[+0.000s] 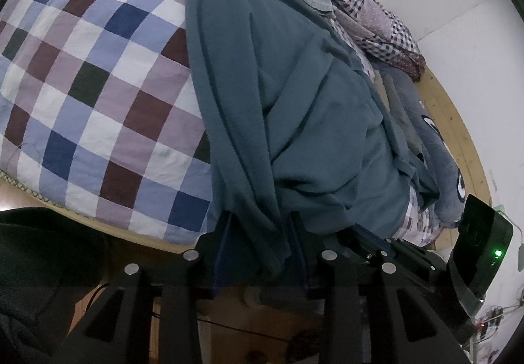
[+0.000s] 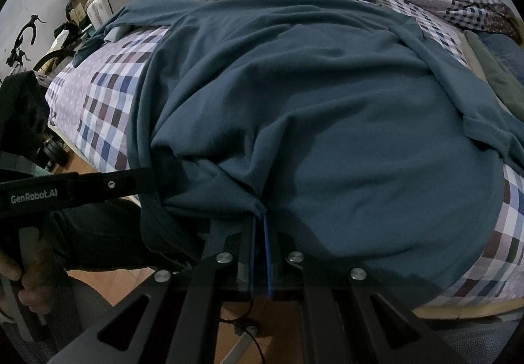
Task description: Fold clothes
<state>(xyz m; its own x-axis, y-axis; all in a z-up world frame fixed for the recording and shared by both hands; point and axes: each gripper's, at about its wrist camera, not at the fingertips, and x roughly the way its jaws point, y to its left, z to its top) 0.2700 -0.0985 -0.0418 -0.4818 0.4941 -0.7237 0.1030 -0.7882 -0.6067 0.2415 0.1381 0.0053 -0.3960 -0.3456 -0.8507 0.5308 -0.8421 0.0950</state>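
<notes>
Here, both jaws tight on teal garment.

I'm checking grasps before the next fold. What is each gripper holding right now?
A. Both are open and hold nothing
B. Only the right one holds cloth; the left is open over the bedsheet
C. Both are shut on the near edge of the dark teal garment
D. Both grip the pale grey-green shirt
C: the left gripper and the right gripper each pinch bunched cloth of the dark teal garment at its near edge.
</notes>
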